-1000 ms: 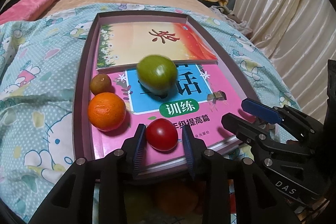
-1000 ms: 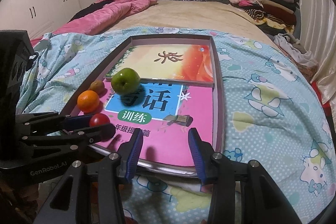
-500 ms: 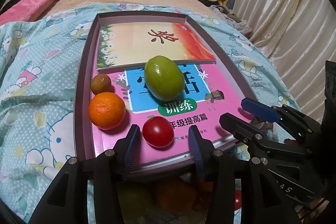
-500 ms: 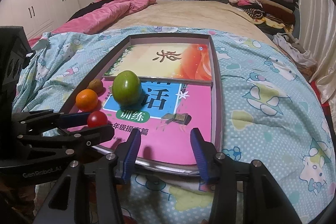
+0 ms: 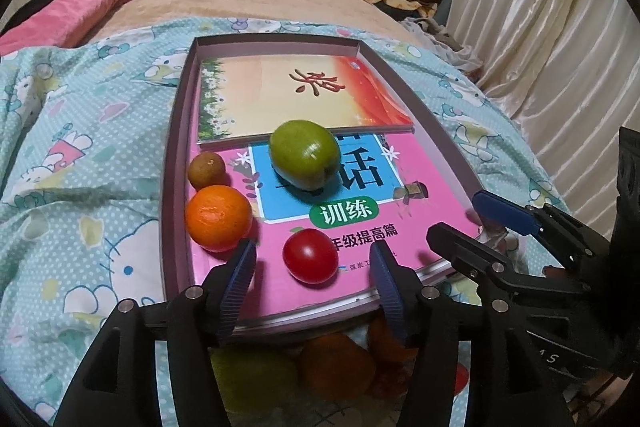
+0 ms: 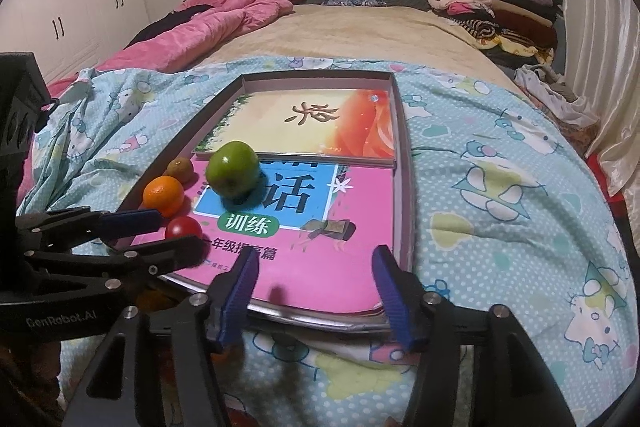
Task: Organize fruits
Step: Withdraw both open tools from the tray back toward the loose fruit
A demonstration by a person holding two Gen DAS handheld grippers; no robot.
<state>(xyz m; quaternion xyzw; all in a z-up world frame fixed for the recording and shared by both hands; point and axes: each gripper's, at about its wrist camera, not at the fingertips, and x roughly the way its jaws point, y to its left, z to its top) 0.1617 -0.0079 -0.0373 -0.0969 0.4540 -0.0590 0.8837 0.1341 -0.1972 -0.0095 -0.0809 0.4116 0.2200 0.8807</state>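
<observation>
A shallow box tray (image 5: 173, 163) on the bed holds two books with fruit on the pink one. A red tomato (image 5: 310, 261) lies near the front edge, an orange (image 5: 218, 212) and a small brown fruit (image 5: 207, 170) sit at the left, and a green apple (image 5: 303, 153) lies in the middle. My left gripper (image 5: 312, 267) is open with the tomato free between its fingers. My right gripper (image 6: 314, 269) is open and empty over the tray's front edge (image 6: 404, 187). More fruit (image 5: 336, 367) lies in shadow below the tray.
A Hello Kitty blanket (image 6: 500, 187) covers the bed around the tray. A pink quilt (image 6: 224, 15) and a clothes pile (image 6: 488, 3) lie at the back. Curtains (image 5: 560, 27) hang on the right.
My left gripper has opened off the tomato and drawn back. The green apple rolled a little and settled on the pink book. The right gripper barely moved.
</observation>
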